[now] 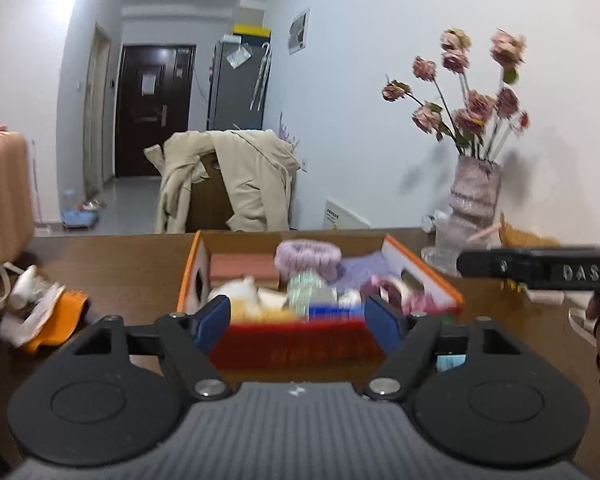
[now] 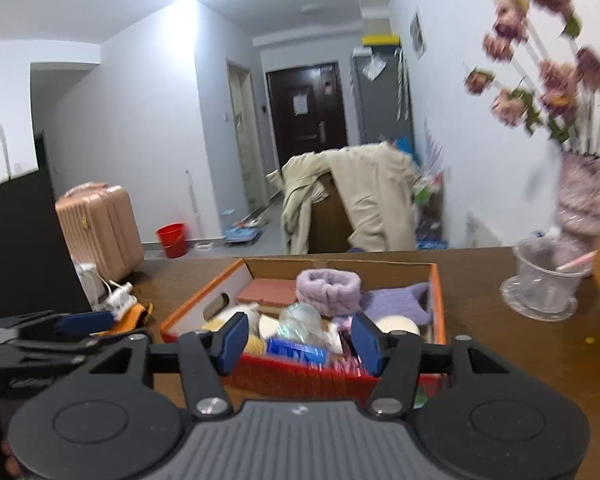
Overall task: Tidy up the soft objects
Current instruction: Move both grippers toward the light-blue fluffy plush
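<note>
An orange-and-red cardboard box (image 1: 420, 260) (image 2: 438, 300) sits on the brown table, full of soft items. Inside lie a fluffy purple headband (image 1: 308, 258) (image 2: 328, 286), a purple star-shaped plush (image 2: 396, 300), a pink block (image 1: 244, 268) (image 2: 268, 290), a clear plastic bag (image 2: 300, 320) and white and yellow pieces. My left gripper (image 1: 298, 322) is open and empty in front of the box's near wall. My right gripper (image 2: 300, 340) is open and empty, also at the near wall. The right gripper shows at the right in the left wrist view (image 1: 540, 268); the left shows at the left in the right wrist view (image 2: 60, 328).
An orange-and-white cloth bundle (image 1: 48, 312) lies on the table left of the box. A vase of pink flowers (image 1: 474, 196) and a clear plastic cup (image 2: 544, 280) stand at the right. A chair draped with a beige coat (image 1: 228, 180) is behind the table.
</note>
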`<state>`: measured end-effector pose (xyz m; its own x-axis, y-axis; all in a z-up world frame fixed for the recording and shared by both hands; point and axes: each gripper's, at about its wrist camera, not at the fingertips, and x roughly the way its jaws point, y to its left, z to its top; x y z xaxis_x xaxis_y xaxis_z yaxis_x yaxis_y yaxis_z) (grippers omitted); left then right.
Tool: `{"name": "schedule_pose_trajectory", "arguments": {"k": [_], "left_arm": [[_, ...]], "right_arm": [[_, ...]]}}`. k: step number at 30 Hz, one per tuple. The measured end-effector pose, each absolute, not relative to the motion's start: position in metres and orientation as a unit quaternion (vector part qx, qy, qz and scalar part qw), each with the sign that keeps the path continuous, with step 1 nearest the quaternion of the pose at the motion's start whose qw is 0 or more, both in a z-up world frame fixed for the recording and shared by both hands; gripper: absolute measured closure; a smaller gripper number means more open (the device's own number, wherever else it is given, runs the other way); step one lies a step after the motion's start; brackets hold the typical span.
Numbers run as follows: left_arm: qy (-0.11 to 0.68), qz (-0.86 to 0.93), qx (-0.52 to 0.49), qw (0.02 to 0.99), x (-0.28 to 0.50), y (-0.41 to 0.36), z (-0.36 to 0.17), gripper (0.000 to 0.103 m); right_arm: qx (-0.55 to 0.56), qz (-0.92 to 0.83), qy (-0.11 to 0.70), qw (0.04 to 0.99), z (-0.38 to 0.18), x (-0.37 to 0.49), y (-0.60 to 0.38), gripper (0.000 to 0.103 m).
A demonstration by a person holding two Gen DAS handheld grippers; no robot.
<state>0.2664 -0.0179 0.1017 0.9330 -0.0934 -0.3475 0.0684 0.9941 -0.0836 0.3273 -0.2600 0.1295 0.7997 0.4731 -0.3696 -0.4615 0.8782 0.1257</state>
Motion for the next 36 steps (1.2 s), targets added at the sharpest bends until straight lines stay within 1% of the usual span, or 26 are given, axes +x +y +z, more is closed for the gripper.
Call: {"name": "schedule_pose_trajectory", "arguments": {"k": [1, 3, 4, 5, 7, 9, 13, 16, 22, 31, 36], "left_arm": [[0.173, -0.039, -0.031, 0.984, 0.253, -0.020, 0.095, 0.022], [0.149, -0.041, -0.018, 0.988, 0.221, -0.025, 0.081, 0.013], [0.137, -0.041, -0.013, 0.990, 0.207, -0.026, 0.075, 0.010], [0.128, -0.037, -0.010, 0.991, 0.196, -0.027, 0.070, 0.001], [0.112, -0.022, 0.003, 0.993, 0.173, -0.027, 0.058, 0.000], [0.109, -0.010, 0.006, 0.994, 0.154, -0.025, 0.049, 0.000], [0.113, -0.019, -0.038, 0.993, 0.126, -0.015, 0.039, 0.000], [0.113, -0.025, -0.036, 0.993, 0.117, -0.013, 0.038, 0.000], [0.107, -0.022, -0.037, 0.993, 0.107, -0.012, 0.038, 0.000], [0.118, -0.036, -0.029, 0.992, 0.118, -0.022, 0.042, 0.000], [0.137, -0.049, -0.018, 0.989, 0.156, -0.035, 0.049, 0.000]], "right_arm": [[0.006, 0.237, 0.193, 0.952, 0.123, 0.314, -0.259, 0.032], [-0.012, 0.215, 0.172, 0.961, 0.108, 0.284, -0.256, 0.024], [-0.023, 0.207, 0.159, 0.965, 0.101, 0.269, -0.253, 0.023], [-0.031, 0.200, 0.145, 0.969, 0.093, 0.250, -0.251, 0.023], [-0.029, 0.188, 0.125, 0.974, 0.078, 0.220, -0.247, 0.009], [-0.008, 0.174, 0.113, 0.978, 0.063, 0.188, -0.247, 0.005], [0.033, 0.161, 0.131, 0.978, 0.036, 0.149, -0.251, 0.004], [0.011, 0.161, 0.139, 0.977, 0.026, 0.134, -0.245, 0.004], [0.010, 0.168, 0.132, 0.977, 0.026, 0.124, -0.239, 0.004], [0.022, 0.143, 0.141, 0.979, 0.026, 0.140, -0.253, 0.003], [0.032, 0.115, 0.156, 0.980, 0.033, 0.167, -0.278, 0.005]]}}
